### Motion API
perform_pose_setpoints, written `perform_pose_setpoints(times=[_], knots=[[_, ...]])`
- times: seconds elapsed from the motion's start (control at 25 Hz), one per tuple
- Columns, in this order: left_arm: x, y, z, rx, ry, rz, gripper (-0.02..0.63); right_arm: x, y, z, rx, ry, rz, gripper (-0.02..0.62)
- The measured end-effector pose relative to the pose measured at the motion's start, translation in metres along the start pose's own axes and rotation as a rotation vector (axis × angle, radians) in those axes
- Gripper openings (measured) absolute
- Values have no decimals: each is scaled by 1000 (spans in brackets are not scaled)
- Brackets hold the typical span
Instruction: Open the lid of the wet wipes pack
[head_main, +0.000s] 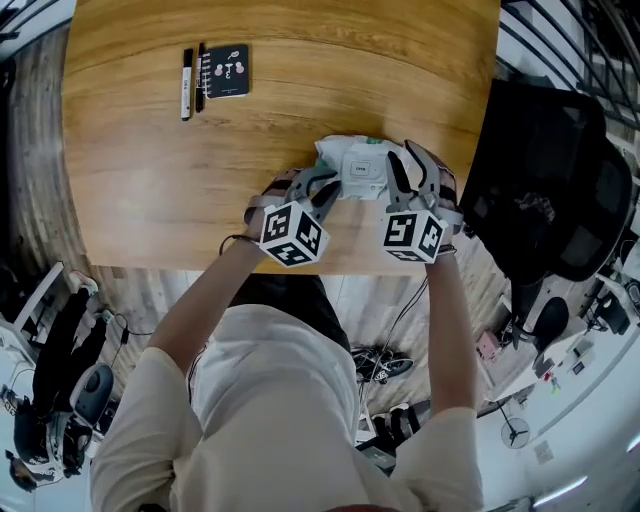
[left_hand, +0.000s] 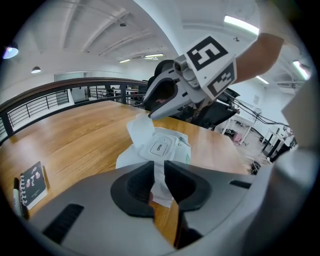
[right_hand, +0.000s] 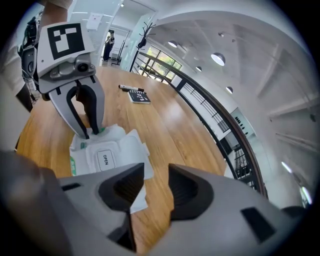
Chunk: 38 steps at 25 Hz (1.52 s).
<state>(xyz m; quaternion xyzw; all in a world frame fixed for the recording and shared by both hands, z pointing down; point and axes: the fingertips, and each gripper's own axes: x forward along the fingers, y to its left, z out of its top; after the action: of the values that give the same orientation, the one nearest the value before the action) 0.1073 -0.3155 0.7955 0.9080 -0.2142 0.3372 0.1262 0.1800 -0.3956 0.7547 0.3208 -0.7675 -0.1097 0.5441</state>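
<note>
The pack (left_hand: 167, 142) is lying flat on the table (head_main: 150, 180). Its near end flap is being pinched by the left gripper (left_hand: 159, 172), whose jaws are being held all but together on the white wrapper. From that gripper the pack is running straight ahead, its long axis in line with the jaws and pointing toward the right gripper (right_hand: 156, 180) at the far end. The right gripper is being held with its jaws a little apart and nothing between them. Bare wood is showing through the gap, and the pack's end flap is lying just beside one jaw; whether it is being touched cannot be told. From the right gripper the pack is lying ahead and to the left, with the lid (right_hand: 104, 159) facing up in the middle of the top face. The lid, marked OPEN, is lying flat and closed; which edge is hinged cannot be made out. It is judged that the pack is being steadied by the left gripper and that the lifting is falling to the right gripper, which is free and near the lid. The coming move is judged to turn on that gripper being brought leftward over the pack, so that a jaw is set under the lid's free edge. The thin wrapper is judged likely to crumple if pulled unheld.
</note>
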Motion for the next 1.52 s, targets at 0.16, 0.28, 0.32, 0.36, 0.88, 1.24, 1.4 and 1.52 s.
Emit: perform_pose_setpoints(times=[0.16, 0.28, 0.32, 0.36, 0.88, 1.24, 1.4, 1.52], knots=[[-22, -5, 13, 0, -7, 11, 55, -30, 1, 9, 22, -10, -6, 138], [-43, -12, 24, -3, -16, 17, 55, -54, 1, 16, 69, -22, -3, 138], [-50, -11, 29, 2, -22, 22, 55, -61, 0, 19, 87, -30, -6, 138], [-56, -10, 33, 8, -30, 29, 55, -67, -3, 22, 103, -39, -12, 138], [-176, -41, 108, -42, -192, 123, 43, -204, -20, 54, 334, -181, -75, 109], [-224, -94, 145, -102, -283, 239, 32, -287, -16, 44, 484, -350, -36, 51], [-239, -120, 156, -151, -319, 300, 31, -314, -15, 33, 503, -413, -10, 35], [-248, -134, 161, -195, -346, 346, 29, -329, -16, 25, 506, -447, 7, 24]])
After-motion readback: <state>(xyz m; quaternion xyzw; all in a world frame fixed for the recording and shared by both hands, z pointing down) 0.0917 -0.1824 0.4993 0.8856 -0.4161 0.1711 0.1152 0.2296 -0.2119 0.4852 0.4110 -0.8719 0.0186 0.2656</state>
